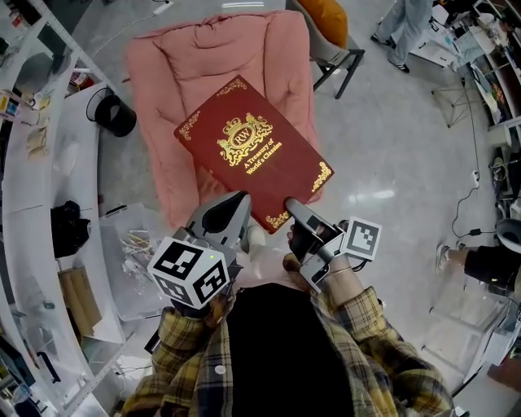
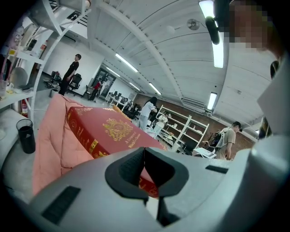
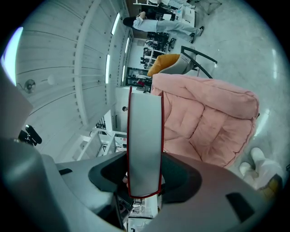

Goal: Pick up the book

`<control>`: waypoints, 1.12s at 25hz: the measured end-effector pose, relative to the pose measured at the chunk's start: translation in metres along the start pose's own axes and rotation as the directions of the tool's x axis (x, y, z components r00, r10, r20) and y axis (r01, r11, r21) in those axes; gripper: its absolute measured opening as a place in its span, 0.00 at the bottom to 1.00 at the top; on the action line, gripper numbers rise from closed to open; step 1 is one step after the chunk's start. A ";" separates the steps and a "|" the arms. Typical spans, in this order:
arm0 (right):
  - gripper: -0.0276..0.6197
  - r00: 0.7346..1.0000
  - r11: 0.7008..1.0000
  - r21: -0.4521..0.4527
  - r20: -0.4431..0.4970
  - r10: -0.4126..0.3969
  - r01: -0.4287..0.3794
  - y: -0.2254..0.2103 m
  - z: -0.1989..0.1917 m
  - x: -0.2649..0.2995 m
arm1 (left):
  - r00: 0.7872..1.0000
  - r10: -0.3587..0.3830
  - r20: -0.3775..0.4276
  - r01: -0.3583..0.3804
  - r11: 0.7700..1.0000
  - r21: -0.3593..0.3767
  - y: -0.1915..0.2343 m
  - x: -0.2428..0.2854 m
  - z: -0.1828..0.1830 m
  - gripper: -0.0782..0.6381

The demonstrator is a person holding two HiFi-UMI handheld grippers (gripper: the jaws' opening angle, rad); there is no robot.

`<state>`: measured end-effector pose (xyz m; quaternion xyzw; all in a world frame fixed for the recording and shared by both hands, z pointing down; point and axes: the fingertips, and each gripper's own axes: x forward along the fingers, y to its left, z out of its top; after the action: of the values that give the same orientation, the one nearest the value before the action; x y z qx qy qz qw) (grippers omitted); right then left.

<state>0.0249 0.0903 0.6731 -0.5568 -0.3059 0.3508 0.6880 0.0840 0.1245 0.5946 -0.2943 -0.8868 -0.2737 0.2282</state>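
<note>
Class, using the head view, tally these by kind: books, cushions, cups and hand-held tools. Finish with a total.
Books: 1, the red book
Cushions: 2, the pink cushion and the orange cushion
Cups: 1, the black cup
Tools: 2, the left tool and the right tool, both gripping the book
Total: 6

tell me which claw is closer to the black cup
Left. The left claw sits at the near left edge of the book, on the side of the black cup; the right claw clamps the book at its near corner, farther away.
</note>
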 end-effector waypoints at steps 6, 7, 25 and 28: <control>0.42 1.000 1.000 0.024 -0.015 0.019 -0.018 0.002 0.002 -0.004 | 1.000 0.025 0.003 -0.025 1.000 0.001 -0.008 0.002 0.002 0.11; 0.41 1.000 0.999 0.025 -0.019 0.020 -0.019 0.002 0.003 -0.003 | 1.000 0.028 0.003 -0.028 1.000 0.001 -0.008 0.002 0.002 0.11; 0.41 0.999 0.998 0.060 -0.040 0.021 -0.018 0.000 0.002 -0.001 | 0.999 0.042 -0.022 -0.042 0.999 -0.001 -0.008 0.003 0.000 0.11; 0.41 0.999 0.998 0.061 -0.037 0.023 -0.021 0.002 0.000 0.001 | 0.999 0.045 -0.021 -0.045 0.999 -0.004 -0.005 0.001 0.000 0.11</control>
<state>0.0251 0.0912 0.6715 -0.5458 -0.2759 0.3568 0.7062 0.0798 0.1217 0.5934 -0.3115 -0.8770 -0.2735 0.2430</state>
